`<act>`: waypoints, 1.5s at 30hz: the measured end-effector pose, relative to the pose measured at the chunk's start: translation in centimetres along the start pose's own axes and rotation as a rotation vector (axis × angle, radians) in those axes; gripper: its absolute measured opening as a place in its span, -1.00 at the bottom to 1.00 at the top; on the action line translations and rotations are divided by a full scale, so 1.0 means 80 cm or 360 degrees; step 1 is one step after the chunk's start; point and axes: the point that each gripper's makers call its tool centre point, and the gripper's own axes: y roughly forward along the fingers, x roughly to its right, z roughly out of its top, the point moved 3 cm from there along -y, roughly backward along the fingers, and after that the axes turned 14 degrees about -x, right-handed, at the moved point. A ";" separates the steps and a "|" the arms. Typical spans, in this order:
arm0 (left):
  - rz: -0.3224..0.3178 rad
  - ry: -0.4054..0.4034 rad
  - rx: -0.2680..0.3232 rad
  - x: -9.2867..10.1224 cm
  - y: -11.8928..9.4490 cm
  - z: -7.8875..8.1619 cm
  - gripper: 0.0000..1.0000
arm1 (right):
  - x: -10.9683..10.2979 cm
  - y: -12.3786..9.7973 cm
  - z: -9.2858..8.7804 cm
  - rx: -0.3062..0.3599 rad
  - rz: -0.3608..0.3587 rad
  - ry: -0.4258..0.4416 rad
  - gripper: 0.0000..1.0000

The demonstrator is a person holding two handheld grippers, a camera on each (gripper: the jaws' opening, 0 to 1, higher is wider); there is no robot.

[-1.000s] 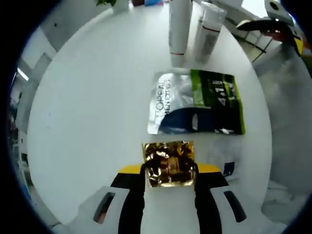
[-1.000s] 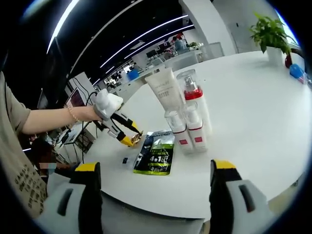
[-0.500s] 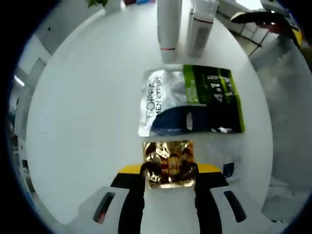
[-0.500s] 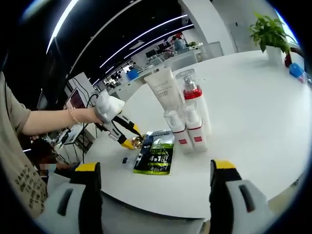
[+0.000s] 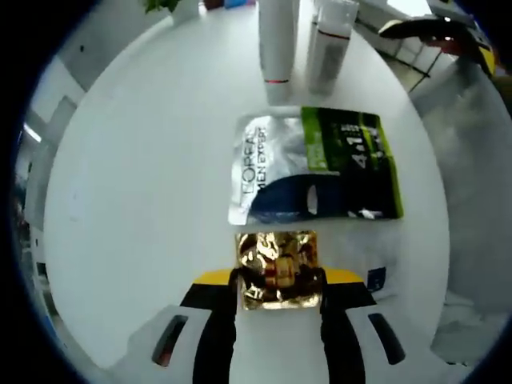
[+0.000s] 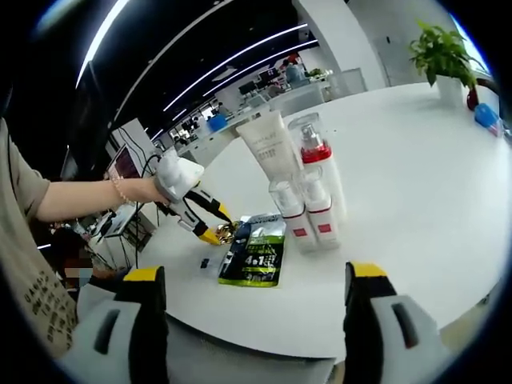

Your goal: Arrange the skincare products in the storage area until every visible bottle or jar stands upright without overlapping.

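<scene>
In the left gripper view my left gripper [image 5: 278, 282] is shut on a crinkled gold foil sachet [image 5: 277, 268], held low over the white table [image 5: 136, 200]. Just beyond it lies a flat silver-and-green L'Oreal sachet [image 5: 316, 166]. Past that stand a white tube [image 5: 277, 40] and a clear-capped bottle [image 5: 328, 44]. In the right gripper view my right gripper [image 6: 254, 320] is open with nothing between its fingers. Ahead of it stand a white tube [image 6: 270, 148], a red-collared pump bottle [image 6: 316, 164] and two small bottles [image 6: 302, 212], all upright. The green sachet [image 6: 260, 252] lies beside them, with the left gripper [image 6: 210, 228] at its far edge.
A person's arm [image 6: 80, 196] holds the left gripper. A potted plant [image 6: 444, 60] and a blue object [image 6: 488, 116] stand at the table's far side. A small dark scrap [image 5: 376, 278] lies right of the left jaws. Desks and screens fill the dark background.
Over the second the left gripper has sunk and drawn nearer the flat sachet with the gold sachet still in it. In the last half second almost nothing has shifted. The right gripper stays still.
</scene>
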 end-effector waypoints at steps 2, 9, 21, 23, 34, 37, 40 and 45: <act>0.0004 -0.0004 0.0004 0.000 0.000 0.000 -0.19 | 0.000 0.000 0.000 0.0001 0.0000 0.0000 0.86; 0.0033 -0.0029 0.0024 -0.001 -0.008 -0.001 -0.10 | 0.000 -0.001 0.001 0.0003 0.0001 -0.0004 0.86; 0.0000 -0.0416 0.0258 0.002 -0.033 -0.021 0.04 | -0.002 -0.001 0.001 0.0005 0.0004 -0.0024 0.86; -0.0015 -0.0530 0.0339 0.005 -0.038 -0.025 0.07 | -0.003 -0.001 0.001 0.0005 0.0006 -0.0030 0.86; 0.0039 -0.0888 0.0538 0.051 -0.058 -0.066 0.41 | -0.007 -0.002 0.003 0.0025 0.0029 -0.0052 0.86; 0.0042 -0.0997 0.0634 0.064 -0.068 -0.072 0.47 | -0.008 -0.002 0.003 0.0028 0.0031 -0.0064 0.86; 0.0037 -0.1116 0.0735 0.081 -0.078 -0.077 0.51 | -0.010 -0.002 0.003 0.0024 0.0034 -0.0082 0.86; 0.0054 -0.1207 0.0784 0.108 -0.088 -0.089 0.58 | -0.013 -0.002 0.003 0.0026 0.0036 -0.0125 0.86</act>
